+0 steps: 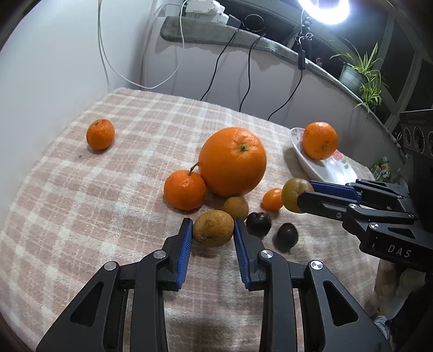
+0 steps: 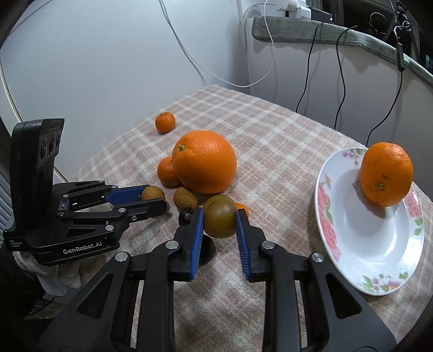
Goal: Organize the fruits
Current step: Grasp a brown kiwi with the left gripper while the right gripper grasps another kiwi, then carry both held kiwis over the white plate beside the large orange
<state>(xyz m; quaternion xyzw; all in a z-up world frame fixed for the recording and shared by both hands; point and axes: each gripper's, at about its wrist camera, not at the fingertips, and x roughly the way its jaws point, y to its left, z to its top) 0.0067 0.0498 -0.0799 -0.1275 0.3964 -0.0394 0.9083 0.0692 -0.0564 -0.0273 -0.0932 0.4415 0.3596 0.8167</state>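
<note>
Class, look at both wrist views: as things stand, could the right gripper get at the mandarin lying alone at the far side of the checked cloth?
Probably not yet. The right gripper is shut on a greenish-brown fruit, and the big orange sits between it and the lone mandarin. It would have to put its fruit down and go around.

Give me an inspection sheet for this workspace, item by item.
Surface: pink-and-white plaid cloth covering the table.
Job's things: white floral plate holding one orange tangerine; large orange, further tangerines, brown and dark fruits loose on the cloth.
Clutter: nothing seen.
Grippers: left gripper shut on a brown oval fruit; right gripper shut on a greenish-brown round fruit.
Cables: black cables and a white cable hanging behind the table.
Surroundings: ring light, potted plant.
</note>
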